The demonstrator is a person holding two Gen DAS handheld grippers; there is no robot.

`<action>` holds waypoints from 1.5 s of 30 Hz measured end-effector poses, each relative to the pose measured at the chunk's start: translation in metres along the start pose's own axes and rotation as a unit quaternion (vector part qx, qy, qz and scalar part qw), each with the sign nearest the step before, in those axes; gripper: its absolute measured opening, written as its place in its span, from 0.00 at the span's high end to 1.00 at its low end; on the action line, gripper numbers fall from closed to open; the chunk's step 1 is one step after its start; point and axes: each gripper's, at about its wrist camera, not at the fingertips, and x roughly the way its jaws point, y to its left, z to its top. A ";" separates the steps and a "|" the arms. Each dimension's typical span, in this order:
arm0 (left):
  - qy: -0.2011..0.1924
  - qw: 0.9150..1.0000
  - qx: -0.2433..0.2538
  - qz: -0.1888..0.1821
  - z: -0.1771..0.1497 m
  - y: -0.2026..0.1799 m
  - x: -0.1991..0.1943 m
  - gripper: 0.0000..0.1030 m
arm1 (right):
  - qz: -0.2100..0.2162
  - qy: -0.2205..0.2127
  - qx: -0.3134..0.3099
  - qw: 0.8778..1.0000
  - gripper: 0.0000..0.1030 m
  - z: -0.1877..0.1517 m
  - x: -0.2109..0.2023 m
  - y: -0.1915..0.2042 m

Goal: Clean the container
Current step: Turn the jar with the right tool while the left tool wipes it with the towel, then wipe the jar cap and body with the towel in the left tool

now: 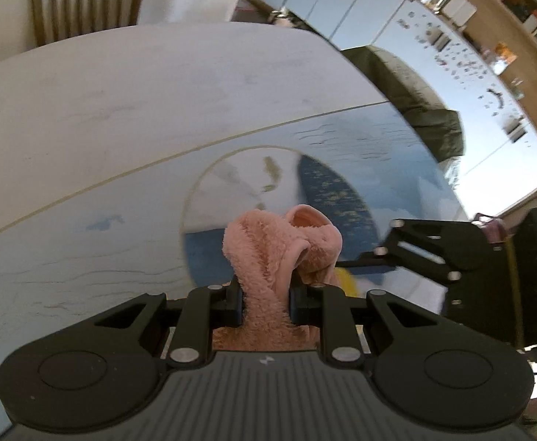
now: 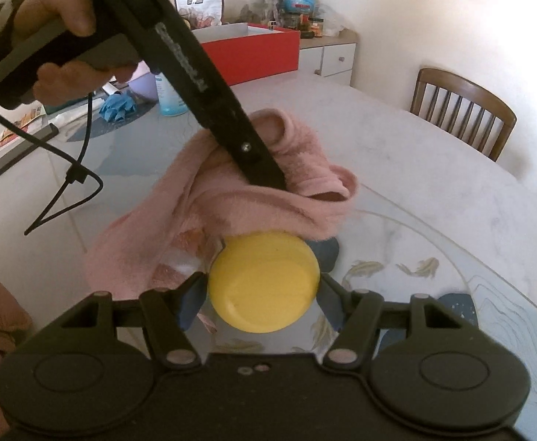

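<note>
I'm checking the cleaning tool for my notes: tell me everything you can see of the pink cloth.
The pink cloth is a fluffy terry towel with a hemmed edge, bunched and twisted. The left gripper is shut on a fold of it. It hangs draped over the yellow-capped container held in the right gripper, above the table.

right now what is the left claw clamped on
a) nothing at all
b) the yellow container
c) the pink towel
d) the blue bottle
c: the left claw is pinched shut on the pink towel, which bunches up between its fingers, while the yellow container sits in the right claw instead.
</note>
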 end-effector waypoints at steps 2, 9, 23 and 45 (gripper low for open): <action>0.002 1.000 -0.006 0.010 -0.001 0.007 0.002 0.80 | 0.001 0.002 -0.001 1.000 0.37 0.001 0.001 -0.001; 0.004 0.999 -0.029 0.029 -0.008 0.026 0.004 0.80 | 0.000 0.011 -0.028 1.000 0.37 0.001 0.003 0.001; -0.013 0.998 -0.053 0.042 -0.029 0.027 -0.007 0.80 | 0.077 0.011 0.099 0.992 0.36 -0.006 0.000 -0.031; -0.016 0.997 -0.058 0.038 -0.045 0.018 -0.015 0.80 | 0.133 0.009 0.333 0.933 0.33 -0.028 0.011 -0.059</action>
